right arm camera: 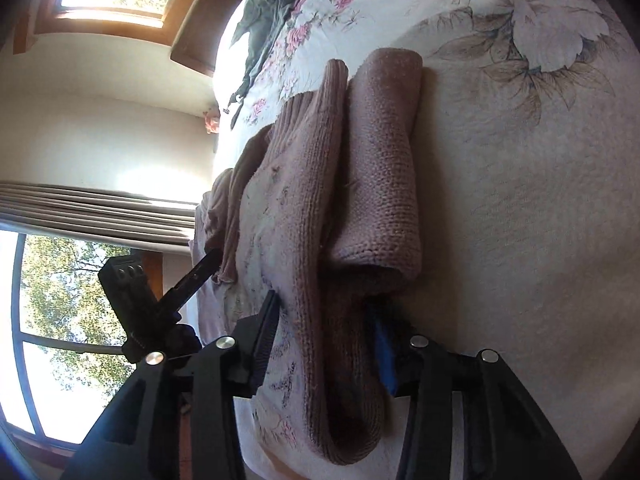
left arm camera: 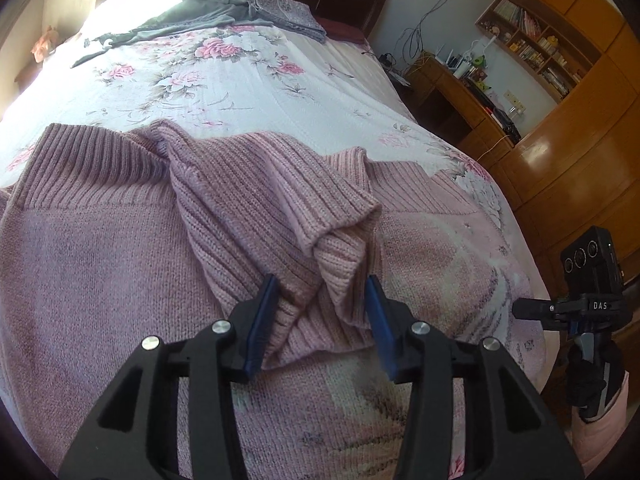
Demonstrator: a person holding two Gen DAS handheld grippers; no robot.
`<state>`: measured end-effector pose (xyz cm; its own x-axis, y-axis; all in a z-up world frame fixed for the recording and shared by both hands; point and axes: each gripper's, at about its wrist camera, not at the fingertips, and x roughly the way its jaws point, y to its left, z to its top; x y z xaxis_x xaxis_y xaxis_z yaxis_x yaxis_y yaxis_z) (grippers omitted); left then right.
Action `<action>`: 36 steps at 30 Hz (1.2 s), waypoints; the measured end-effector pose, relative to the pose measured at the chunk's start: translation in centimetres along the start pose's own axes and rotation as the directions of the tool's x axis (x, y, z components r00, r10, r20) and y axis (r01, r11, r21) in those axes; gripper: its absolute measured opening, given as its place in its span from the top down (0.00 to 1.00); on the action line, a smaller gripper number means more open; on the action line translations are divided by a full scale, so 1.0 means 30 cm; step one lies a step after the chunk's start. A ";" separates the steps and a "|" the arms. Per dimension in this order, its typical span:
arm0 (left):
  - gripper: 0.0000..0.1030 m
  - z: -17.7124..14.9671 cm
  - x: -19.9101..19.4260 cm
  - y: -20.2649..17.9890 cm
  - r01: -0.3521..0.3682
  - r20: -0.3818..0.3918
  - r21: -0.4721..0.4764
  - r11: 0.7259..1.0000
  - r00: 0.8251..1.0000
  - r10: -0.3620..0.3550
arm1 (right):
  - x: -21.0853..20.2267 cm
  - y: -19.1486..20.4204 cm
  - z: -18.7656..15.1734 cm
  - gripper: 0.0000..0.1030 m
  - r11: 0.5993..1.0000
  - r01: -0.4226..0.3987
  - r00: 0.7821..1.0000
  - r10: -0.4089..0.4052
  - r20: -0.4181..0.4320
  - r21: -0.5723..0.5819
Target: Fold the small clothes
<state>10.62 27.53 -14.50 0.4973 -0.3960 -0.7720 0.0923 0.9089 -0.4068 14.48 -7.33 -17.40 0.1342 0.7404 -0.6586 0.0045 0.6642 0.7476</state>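
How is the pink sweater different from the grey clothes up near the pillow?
The pink sweater is ribbed knit; the grey clothes look smooth and thin. The sweater lies close, with a bunched sleeve between the open fingers of the left gripper; the grey clothes lie far off, untouched, partly on a grey pillow. Both rest on the flowered bedspread.

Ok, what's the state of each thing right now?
Sweater: spread on bed, sleeve bunched across it.
Left gripper: open, fingers astride sleeve cuff.
Right gripper: open, astride sweater fold.
Grey garment: crumpled, unfolded, at far end.
Bed: made, floral cover.
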 end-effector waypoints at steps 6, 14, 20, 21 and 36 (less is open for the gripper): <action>0.57 -0.005 0.004 0.023 0.021 0.010 -0.027 0.999 1.000 -0.021 | 0.015 -0.013 0.006 0.75 1.000 0.009 1.000 -0.009 0.017 0.018; 0.57 -0.017 -0.012 0.025 0.036 0.024 -0.071 0.997 0.999 -0.034 | 0.004 -0.026 -0.006 0.82 0.999 0.026 0.999 -0.027 0.019 0.043; 0.56 -0.024 -0.156 0.065 0.045 0.084 -0.115 0.992 0.996 -0.035 | -0.062 0.146 0.019 0.84 0.999 -0.015 0.998 0.018 0.067 -0.040; 0.56 -0.027 -0.187 0.081 0.045 0.099 -0.123 0.991 0.995 -0.033 | -0.069 0.192 0.023 0.84 0.997 -0.013 0.997 0.018 0.069 -0.074; 0.54 -0.113 -0.414 0.405 0.029 0.202 -0.322 0.946 0.979 0.039 | 0.422 0.839 -0.050 0.84 0.856 0.062 0.987 -0.129 -0.095 -0.513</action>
<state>2.65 43.04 -11.52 0.6645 -0.3255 -0.6727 -0.1765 0.8063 -0.5645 14.81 18.91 -7.04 0.0382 0.6553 -0.7544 -0.4959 0.6678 0.5550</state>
